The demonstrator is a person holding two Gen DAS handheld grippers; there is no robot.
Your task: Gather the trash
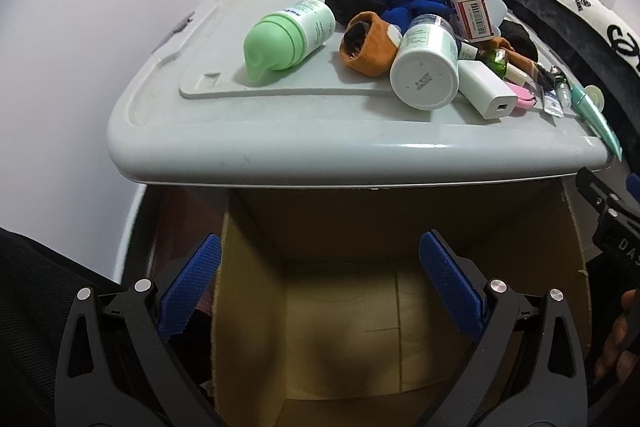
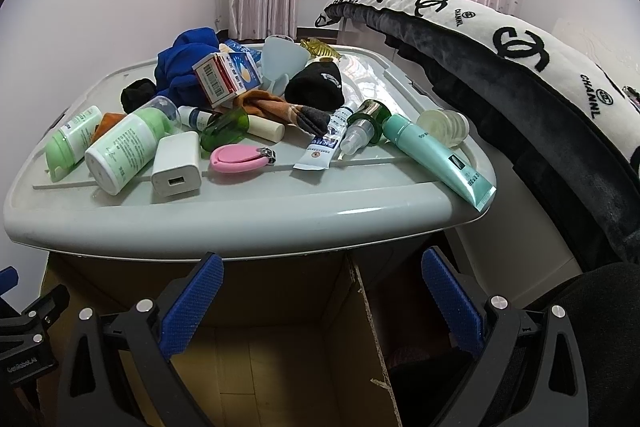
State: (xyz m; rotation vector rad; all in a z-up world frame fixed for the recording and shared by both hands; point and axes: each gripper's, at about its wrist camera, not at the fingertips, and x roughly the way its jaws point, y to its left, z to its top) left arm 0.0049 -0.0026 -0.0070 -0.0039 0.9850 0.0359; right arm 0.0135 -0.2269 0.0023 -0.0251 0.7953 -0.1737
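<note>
Both claws spread w/ nothing held, hovering over open cardboard box (image 1: 360, 307); clutter up ahead on grey tabletop (image 2: 280, 211); teal tube (image 2: 436, 155) nearest right claw (image 2: 322, 303), long axis slanting over near-right corner; left claw (image 1: 320, 287) faces green-capped bottle (image 1: 288, 35).

The storage-bin lid (image 2: 280, 211) carries the clutter. At its left lies a pump bottle (image 2: 70, 143), with a second bottle (image 2: 120, 155) just right of it, then a charger (image 2: 176, 165) and a nail clipper (image 2: 240, 159). A tube (image 2: 436, 157) lies at the right edge. A cardboard box (image 1: 340, 307) sits open below the lid's front edge.
</note>
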